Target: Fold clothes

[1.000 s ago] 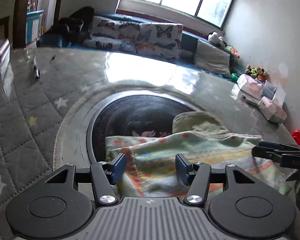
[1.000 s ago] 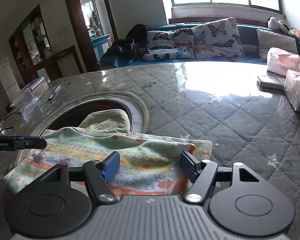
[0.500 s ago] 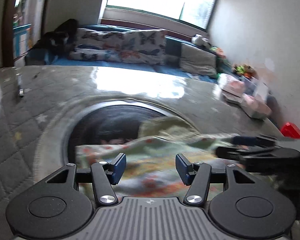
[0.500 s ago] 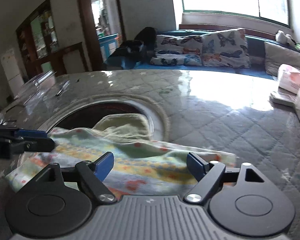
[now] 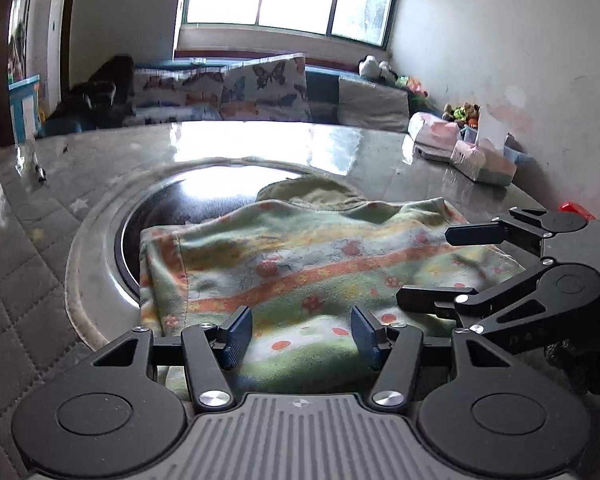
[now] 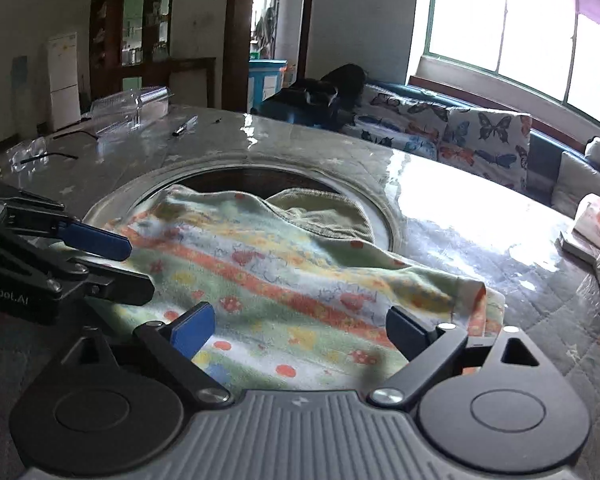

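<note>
A striped, patterned garment point(image 5: 300, 264) lies folded on the table, partly over the dark round inset point(image 5: 204, 204); it also shows in the right wrist view point(image 6: 300, 280). An olive-green cloth point(image 5: 312, 194) lies behind it, partly under it, and shows in the right wrist view point(image 6: 320, 212). My left gripper point(image 5: 300, 334) is open and empty, just above the garment's near edge. My right gripper point(image 6: 296, 332) is open and empty over the garment's near right part. Each gripper appears in the other's view: the right gripper point(image 5: 440, 268) and the left gripper point(image 6: 132, 268).
The grey quilted table cover point(image 6: 520, 240) runs around the inset. Tissue packs and boxes point(image 5: 460, 148) stand at the right edge near the wall. A pen point(image 6: 184, 126) and clear plastic boxes point(image 6: 132, 104) lie at the far left. A sofa with butterfly cushions point(image 5: 260, 88) stands behind the table.
Both grippers have drawn closer together over the garment and turned toward each other. The right jaws have opened wider. The garment lies as before.
</note>
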`<move>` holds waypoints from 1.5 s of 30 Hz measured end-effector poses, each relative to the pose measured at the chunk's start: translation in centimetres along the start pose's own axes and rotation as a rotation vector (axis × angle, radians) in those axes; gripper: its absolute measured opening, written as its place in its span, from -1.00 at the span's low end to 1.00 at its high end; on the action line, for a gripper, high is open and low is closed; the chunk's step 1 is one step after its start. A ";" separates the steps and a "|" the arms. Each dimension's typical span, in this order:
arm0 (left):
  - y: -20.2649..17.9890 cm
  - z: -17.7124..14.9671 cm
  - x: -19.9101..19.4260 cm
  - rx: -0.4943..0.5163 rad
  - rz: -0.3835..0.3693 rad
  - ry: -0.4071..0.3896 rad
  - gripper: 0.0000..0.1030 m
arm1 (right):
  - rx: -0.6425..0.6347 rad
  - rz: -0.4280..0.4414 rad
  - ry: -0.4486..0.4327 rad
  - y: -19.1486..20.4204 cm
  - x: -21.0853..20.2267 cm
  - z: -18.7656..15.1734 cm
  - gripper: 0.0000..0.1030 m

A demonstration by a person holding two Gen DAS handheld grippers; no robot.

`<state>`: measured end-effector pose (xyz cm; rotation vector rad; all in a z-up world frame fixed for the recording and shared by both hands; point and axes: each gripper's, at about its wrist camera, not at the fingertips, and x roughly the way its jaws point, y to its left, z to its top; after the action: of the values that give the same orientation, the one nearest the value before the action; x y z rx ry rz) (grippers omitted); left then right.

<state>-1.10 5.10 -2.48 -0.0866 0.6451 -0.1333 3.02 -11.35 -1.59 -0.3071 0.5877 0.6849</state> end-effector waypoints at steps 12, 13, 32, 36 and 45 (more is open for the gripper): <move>0.3 -0.4 -1.7 -0.056 0.080 -0.064 0.44 | -0.170 -0.104 -0.104 3.6 -1.6 -0.6 1.00; 0.3 -0.5 -1.6 -0.060 0.100 -0.062 0.48 | -0.189 -0.113 -0.102 3.9 -1.4 -0.7 1.00; 0.4 -0.8 -1.3 -0.053 0.217 -0.031 0.69 | -0.211 -0.128 -0.093 4.0 -1.6 -0.9 1.00; 0.3 -0.6 -2.1 -0.039 0.208 -0.042 0.69 | -0.115 -0.092 -0.072 2.3 -2.3 -0.7 1.00; 0.7 -0.9 -2.6 -0.056 0.221 -0.026 0.69 | 0.013 -0.099 -0.002 -0.5 -2.4 -1.9 1.00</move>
<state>-3.62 6.13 -1.79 -0.0701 0.6280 0.0985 1.02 -13.78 -1.64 -0.3214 0.5705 0.5859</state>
